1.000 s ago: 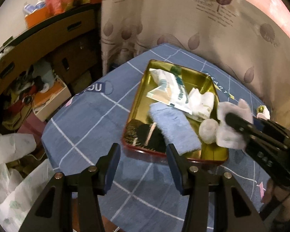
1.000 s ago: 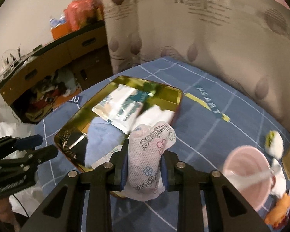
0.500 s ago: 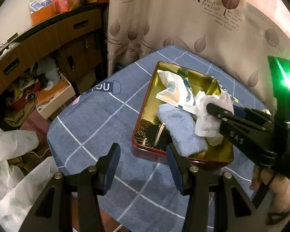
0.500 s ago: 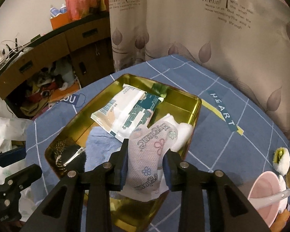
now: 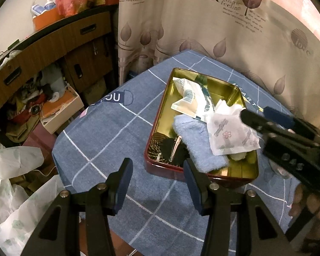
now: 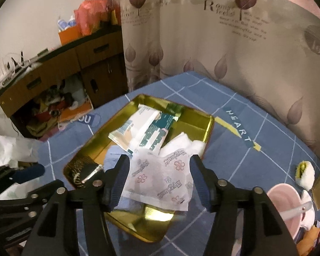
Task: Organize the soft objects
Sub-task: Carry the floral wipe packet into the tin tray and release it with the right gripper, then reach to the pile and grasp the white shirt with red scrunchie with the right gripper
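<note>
We are at the drop-off step of the tidy-up: the right tool (image 6: 157,177) has just been spreading its jaws over the shallow gold-coloured rectangular metal tin (image 6: 210,128), and the white non-woven packet printed with pink flowers (image 6: 162,179) lies between the pads, no longer squeezed. It rests inside the tin, draped partly over the folded light-blue terry cloth (image 5: 194,145) at the tin's near end and up against the white crumpled tissue (image 6: 181,141) toward the tin's far side. We judge the packet delivered, though one corner of it hangs toward the tin's near rim.

Beyond it in the tin sits the white and teal flat wipes pack (image 6: 145,132); at the tin's left near corner lie a dark round brush-like thing and a silver hair clip (image 5: 175,147).

The left tool (image 5: 157,179) hangs released and empty just outside the tin's near wall, over the blue grid-patterned cloth on the worktop (image 5: 108,132).

Next, we reckon the right tool needs to lift clear without dragging the packet out, then swing toward what remains right of the tin: a small white and yellow plush piece (image 6: 305,173) beside a pink plastic bowl (image 6: 285,202). The plush looks like the next soft thing to collect; it should squash easily, so a gentle pinch ought to do.
</note>
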Tool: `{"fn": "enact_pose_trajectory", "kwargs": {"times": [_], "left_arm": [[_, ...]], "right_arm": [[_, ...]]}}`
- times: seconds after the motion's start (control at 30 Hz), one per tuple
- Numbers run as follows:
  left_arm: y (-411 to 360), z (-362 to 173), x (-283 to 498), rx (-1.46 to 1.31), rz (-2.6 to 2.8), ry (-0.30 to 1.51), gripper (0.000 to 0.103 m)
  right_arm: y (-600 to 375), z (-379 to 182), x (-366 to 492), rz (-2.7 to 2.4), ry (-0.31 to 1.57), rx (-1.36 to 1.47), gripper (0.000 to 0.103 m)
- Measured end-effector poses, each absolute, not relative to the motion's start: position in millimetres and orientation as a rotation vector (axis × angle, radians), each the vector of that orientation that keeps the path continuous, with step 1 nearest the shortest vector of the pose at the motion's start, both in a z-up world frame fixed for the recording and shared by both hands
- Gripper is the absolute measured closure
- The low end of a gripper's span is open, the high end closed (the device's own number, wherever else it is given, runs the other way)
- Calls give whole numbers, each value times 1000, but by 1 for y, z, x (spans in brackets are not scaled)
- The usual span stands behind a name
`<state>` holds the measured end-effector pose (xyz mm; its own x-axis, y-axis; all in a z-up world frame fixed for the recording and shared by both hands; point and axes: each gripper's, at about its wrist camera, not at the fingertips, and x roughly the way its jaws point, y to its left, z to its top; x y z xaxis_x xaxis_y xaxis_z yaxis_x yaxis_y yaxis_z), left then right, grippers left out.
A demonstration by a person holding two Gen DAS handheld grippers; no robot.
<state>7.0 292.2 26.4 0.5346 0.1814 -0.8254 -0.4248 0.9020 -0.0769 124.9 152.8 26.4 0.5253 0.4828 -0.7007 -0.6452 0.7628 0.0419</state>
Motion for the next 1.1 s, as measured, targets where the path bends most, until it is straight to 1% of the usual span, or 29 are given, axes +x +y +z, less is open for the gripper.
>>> {"fn": "enact_pose_trajectory", "kwargs": {"times": [0.23,0.47,0.67,1.1], "left_arm": [[291,25,8,-282,371,942,53],[291,24,9,-274,374,938,53],[290,23,7,-260,379,937,53],[276,21,11,-196,375,951,53]], "right_arm": [[136,46,107,681,722,-242,45],[87,53,82,650,700,-236,42],[15,50,75,525,702,-207,42],[-182,16,101,108,805,-89,42]]}}
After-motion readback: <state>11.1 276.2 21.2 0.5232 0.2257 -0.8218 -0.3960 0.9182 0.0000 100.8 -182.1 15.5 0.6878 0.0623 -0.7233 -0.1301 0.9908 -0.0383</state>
